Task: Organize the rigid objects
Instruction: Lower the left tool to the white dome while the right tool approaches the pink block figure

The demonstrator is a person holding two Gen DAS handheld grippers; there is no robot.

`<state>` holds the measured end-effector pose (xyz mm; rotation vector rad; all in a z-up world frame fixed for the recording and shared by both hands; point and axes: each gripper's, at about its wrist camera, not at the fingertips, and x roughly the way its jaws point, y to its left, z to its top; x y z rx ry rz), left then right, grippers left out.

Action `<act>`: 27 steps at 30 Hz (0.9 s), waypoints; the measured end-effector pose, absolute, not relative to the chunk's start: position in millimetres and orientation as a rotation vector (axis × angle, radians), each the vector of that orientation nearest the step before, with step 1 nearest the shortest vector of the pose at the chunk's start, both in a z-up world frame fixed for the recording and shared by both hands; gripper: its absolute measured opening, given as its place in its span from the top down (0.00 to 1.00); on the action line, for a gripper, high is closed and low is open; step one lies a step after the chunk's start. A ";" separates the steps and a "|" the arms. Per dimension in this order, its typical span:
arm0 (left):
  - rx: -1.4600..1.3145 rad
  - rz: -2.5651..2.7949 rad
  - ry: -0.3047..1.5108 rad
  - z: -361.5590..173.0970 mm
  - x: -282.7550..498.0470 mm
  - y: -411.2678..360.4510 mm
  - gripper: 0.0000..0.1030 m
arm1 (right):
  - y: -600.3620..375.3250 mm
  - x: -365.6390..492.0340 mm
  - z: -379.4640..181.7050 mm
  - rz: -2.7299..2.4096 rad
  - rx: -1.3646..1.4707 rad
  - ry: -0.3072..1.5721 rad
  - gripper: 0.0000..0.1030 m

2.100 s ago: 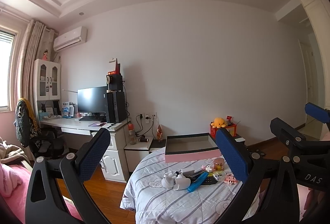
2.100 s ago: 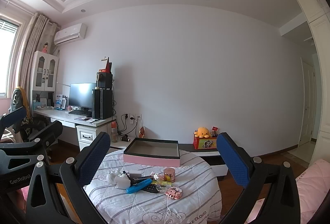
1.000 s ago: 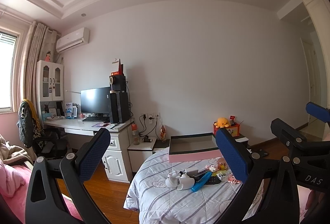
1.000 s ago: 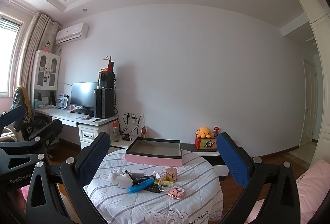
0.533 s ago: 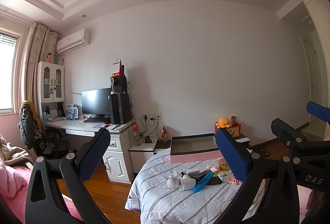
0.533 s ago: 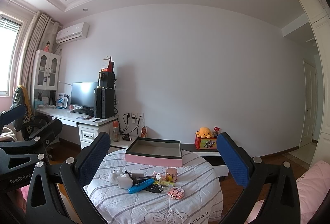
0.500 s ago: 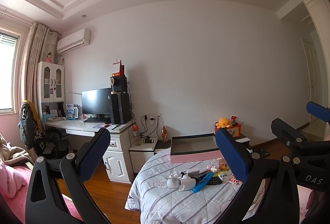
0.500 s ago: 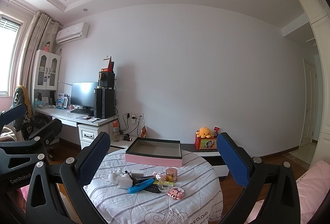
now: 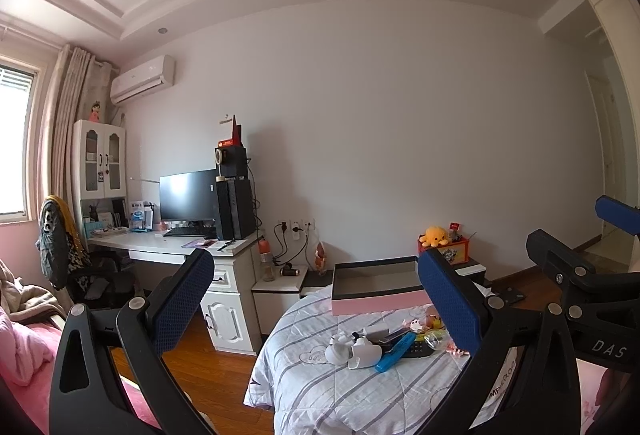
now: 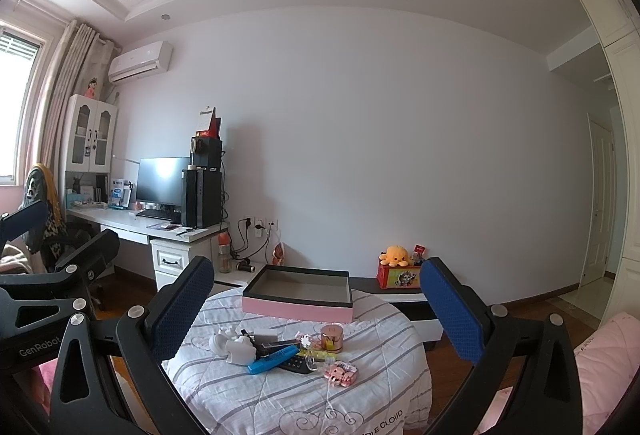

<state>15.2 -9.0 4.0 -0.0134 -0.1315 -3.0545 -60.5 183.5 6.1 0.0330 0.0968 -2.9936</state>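
Both grippers, left [image 9: 316, 295] and right [image 10: 316, 299], gape wide and empty, well short of the round table [image 10: 360, 387]. On it sit one pink tray [image 10: 298, 297] at the far edge, one white figurine [image 10: 234, 347], one blue marker [image 10: 272, 355] and one copper cup [image 10: 332, 338]. The view has barely shifted since earlier.

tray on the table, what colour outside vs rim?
Tray: pink outside, black rim. Clearest in the right wrist view.

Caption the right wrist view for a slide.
Open right gripper faces a round table with clutter before an empty pink box.
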 end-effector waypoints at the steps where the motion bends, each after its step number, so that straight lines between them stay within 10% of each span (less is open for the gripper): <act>1: -0.006 -3.060 -0.128 2.9 13.2 -9.0 0.00 | 183.0 -61.3 5.8 -2.993 0.037 0.098 0.00; 27: 0.982 -2.971 0.027 -180.9 -211.4 -19.9 0.00 | 204.3 -255.3 -176.3 -2.875 0.848 0.129 0.00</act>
